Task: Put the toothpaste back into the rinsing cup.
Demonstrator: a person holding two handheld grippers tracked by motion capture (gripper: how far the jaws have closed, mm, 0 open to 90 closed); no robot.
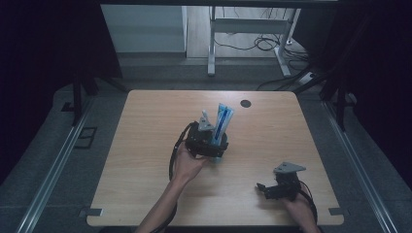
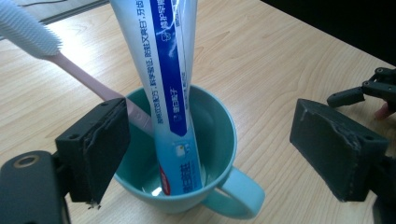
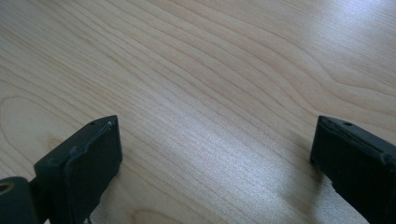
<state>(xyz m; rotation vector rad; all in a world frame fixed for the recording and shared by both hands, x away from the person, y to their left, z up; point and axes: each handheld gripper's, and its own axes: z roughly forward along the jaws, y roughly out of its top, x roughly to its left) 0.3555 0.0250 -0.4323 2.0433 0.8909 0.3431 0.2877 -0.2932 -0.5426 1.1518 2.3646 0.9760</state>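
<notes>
A teal mug stands on the wooden table near its middle. Upright in it is a white and blue toothpaste tube, and a pink toothbrush leans out with its white head up. My left gripper is open, one jaw on each side of the mug's rim, the left pad close to the toothbrush handle. From above, the left gripper sits against the mug with the tube rising over it. My right gripper rests low at the front right, and its jaws stand open over bare wood.
The table has a black round grommet near its far edge. Beyond it stand a white desk frame and cables on the floor. The right gripper also appears far off to the right of the mug.
</notes>
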